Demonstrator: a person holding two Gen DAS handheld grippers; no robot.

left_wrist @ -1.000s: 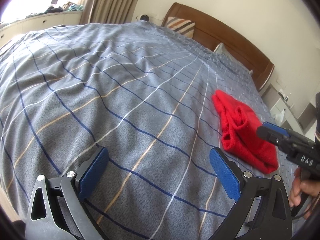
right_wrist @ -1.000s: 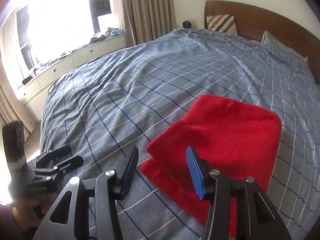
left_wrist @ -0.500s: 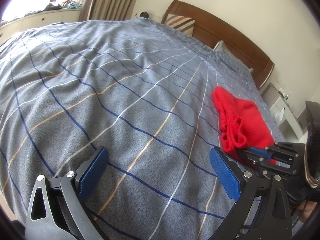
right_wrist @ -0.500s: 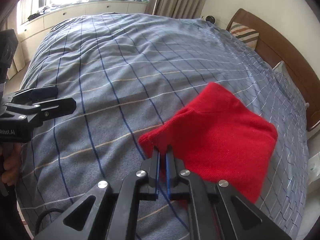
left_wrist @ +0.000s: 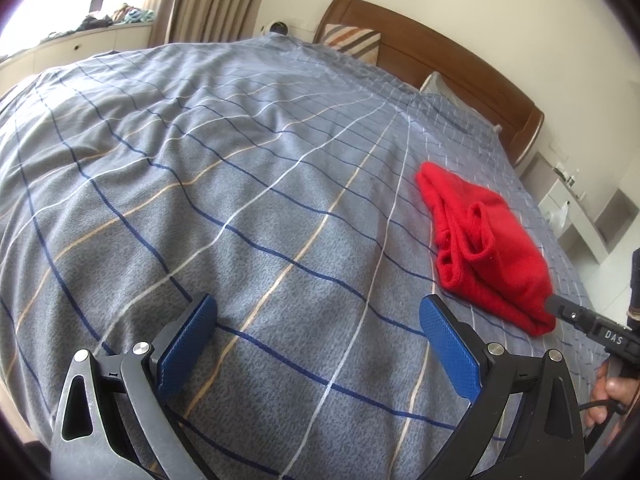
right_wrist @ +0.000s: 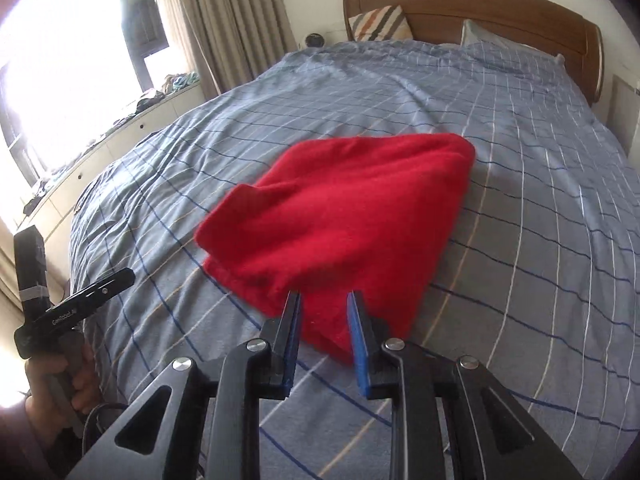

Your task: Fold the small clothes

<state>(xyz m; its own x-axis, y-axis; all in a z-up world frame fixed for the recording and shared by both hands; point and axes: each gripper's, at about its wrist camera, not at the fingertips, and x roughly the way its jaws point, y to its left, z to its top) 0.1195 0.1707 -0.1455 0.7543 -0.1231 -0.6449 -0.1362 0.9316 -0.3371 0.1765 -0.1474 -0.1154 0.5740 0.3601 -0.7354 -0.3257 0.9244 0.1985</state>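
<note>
A checked bed (right_wrist: 540, 208) with a wooden headboard (right_wrist: 460, 4) carries a folded red garment (right_wrist: 352, 216) near its right edge. The right hand-held gripper (right_wrist: 325, 312) is opening over the garment's near edge; the left hand-held gripper (left_wrist: 318, 334) stands wide apart, empty.

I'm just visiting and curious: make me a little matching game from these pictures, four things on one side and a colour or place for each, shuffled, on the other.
Things:
1. folded garment
2. bedspread
3. headboard
4. striped cushion

Descriptions:
A. brown wood, at the far end of the bed
B. red, lying on the bed
C. propped against the headboard
D. grey-blue with thin crossing lines

Pairs: 1-B, 2-D, 3-A, 4-C
</note>
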